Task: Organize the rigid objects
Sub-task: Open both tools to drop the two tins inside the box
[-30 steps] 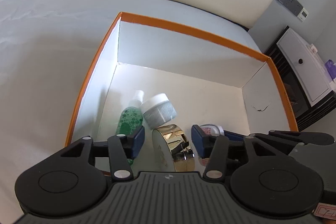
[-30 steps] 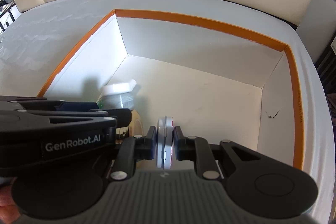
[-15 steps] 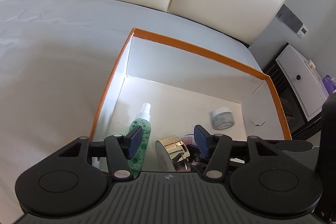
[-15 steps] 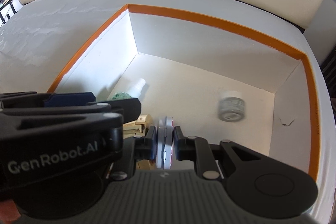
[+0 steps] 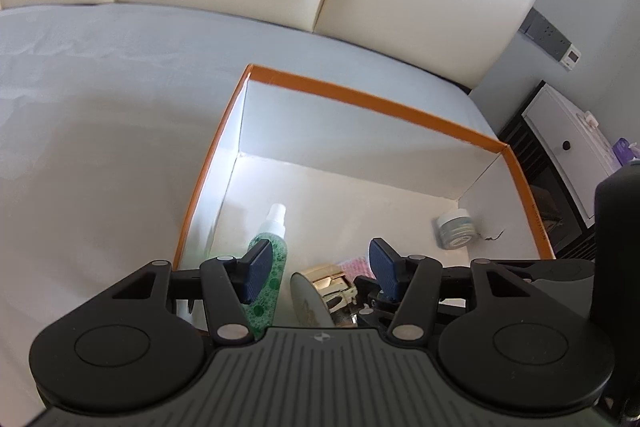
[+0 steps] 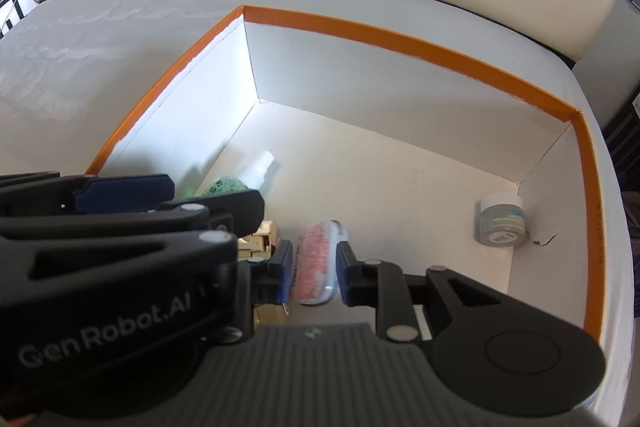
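Right claw opening around pink-faced white compact

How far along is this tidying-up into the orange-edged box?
Well along, it seems. The box already holds a green spray bottle, a gold-capped item and a small jar lying by the far right wall. The right gripper is opening around a pink-and-white case, letting it go. The left gripper is open and holds nothing. Nothing else waits on the bed in view.
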### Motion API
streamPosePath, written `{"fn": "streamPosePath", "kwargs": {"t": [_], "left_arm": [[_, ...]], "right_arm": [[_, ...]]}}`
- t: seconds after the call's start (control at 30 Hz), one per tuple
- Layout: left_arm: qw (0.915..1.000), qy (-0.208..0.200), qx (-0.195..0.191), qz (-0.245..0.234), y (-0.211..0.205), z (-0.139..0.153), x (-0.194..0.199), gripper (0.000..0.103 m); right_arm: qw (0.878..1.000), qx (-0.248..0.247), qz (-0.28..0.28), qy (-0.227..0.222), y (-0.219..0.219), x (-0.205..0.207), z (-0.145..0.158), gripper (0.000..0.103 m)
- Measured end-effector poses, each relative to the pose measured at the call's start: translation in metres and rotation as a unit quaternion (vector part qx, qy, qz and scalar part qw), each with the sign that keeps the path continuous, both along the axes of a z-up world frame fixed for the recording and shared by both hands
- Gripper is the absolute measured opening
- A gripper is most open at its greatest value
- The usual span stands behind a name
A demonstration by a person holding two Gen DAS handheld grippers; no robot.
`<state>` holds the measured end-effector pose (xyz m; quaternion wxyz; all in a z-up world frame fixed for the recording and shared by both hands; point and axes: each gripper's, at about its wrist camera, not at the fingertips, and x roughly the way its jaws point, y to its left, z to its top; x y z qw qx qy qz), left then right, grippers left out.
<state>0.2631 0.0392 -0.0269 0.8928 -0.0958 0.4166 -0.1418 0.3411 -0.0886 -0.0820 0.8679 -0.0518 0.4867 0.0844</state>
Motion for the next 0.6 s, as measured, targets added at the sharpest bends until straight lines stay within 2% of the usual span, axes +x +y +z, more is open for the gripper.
{"fn": "streamPosePath", "kwargs": {"t": [0.13,0.37,0.5,0.6], "left_arm": [[0.9995,-0.03,-0.01,-0.005,-0.002,0.011,-0.01,0.065],[0.9974,-0.071,-0.011,-0.007,-0.005,0.033,-0.037,0.065],[0.9965,-0.083,-0.009,-0.006,-0.005,0.043,-0.054,0.065],[0.9961,-0.088,0.008,-0.003,-0.006,0.048,-0.066,0.065]], "right_arm": [[1.0,-0.012,0.003,-0.023,-0.003,-0.009,0.011,0.031],[0.996,-0.019,0.004,-0.083,-0.01,-0.038,0.04,0.035],[0.993,-0.017,0.006,-0.118,-0.012,-0.061,0.052,0.038],[0.99,-0.019,0.011,-0.139,-0.013,-0.081,0.059,0.039]]}}
